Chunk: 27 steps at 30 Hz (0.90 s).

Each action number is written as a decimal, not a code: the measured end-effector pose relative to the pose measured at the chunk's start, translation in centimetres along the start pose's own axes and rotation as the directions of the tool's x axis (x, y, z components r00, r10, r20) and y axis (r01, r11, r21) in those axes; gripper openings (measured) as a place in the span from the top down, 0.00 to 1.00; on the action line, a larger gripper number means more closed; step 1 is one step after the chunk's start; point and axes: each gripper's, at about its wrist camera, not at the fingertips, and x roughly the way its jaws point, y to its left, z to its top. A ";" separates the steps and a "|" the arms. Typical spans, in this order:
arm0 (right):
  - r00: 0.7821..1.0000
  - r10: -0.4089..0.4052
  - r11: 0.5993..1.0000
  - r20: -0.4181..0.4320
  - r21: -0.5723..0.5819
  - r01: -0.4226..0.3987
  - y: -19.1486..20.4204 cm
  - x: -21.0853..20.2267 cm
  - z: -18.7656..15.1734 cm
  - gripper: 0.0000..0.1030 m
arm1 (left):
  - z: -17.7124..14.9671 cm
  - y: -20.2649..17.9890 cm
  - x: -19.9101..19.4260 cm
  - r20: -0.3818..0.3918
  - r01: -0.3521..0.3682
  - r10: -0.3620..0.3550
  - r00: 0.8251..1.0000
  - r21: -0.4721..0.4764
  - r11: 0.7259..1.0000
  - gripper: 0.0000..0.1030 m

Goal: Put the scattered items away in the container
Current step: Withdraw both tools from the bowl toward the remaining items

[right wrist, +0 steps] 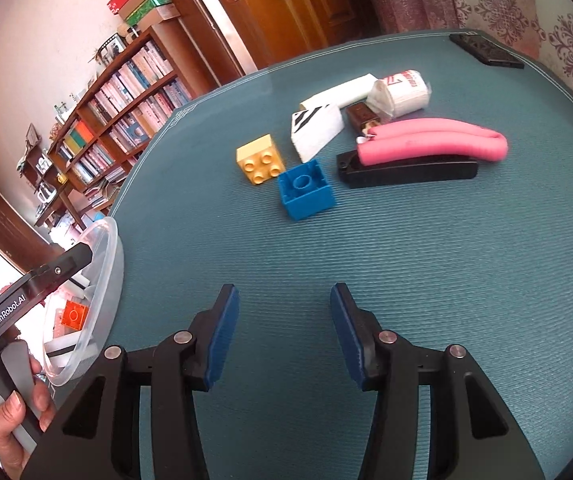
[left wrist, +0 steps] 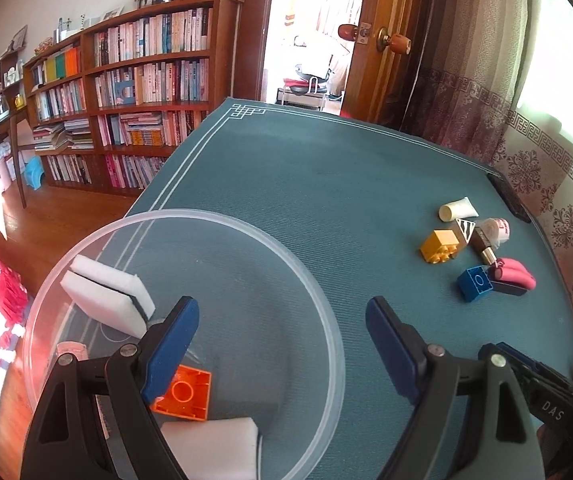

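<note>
A clear plastic bowl (left wrist: 326, 320) (right wrist: 106, 256) stands at the table's left, holding an orange brick (left wrist: 186, 394) (right wrist: 73, 315) and white sponges (left wrist: 106, 296). My left gripper (left wrist: 282, 316) hovers open over the bowl's right rim, nothing between its fingers. Scattered on the mat lie a blue brick (right wrist: 305, 190) (left wrist: 474, 283), a yellow brick (right wrist: 260, 159) (left wrist: 440, 246), a pink foam roll (right wrist: 434, 140) (left wrist: 514, 274), a black case (right wrist: 406, 172), a white striped block (right wrist: 316, 128), a white tube (left wrist: 458, 209) and a wrapped packet (right wrist: 404, 90). My right gripper (right wrist: 284, 300) is open, short of the blue brick.
A green mat (right wrist: 406, 280) covers the table. A black phone-like slab (right wrist: 486, 51) lies at the far right edge. A hand (right wrist: 14, 412) holds the left gripper's handle. Bookshelves (left wrist: 126, 100), a wooden door (left wrist: 386, 40) and curtains surround the table.
</note>
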 end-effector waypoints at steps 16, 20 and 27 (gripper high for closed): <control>0.997 -0.044 0.993 0.059 0.113 0.037 -7.3 -2.2 1.2 0.50 | 0.2 -7.3 1.4 -0.043 0.062 -0.057 0.997 0.127 0.990 0.14; 0.997 -0.051 0.991 0.066 0.124 0.042 -8.0 -2.3 1.5 0.50 | -0.1 -8.5 2.3 -0.072 0.083 -0.073 0.995 0.139 0.987 0.14; 0.995 -0.072 0.990 0.068 0.125 0.063 -9.0 -2.3 2.2 0.50 | -0.6 -10.1 3.5 -0.107 0.111 -0.095 0.990 0.154 0.982 0.14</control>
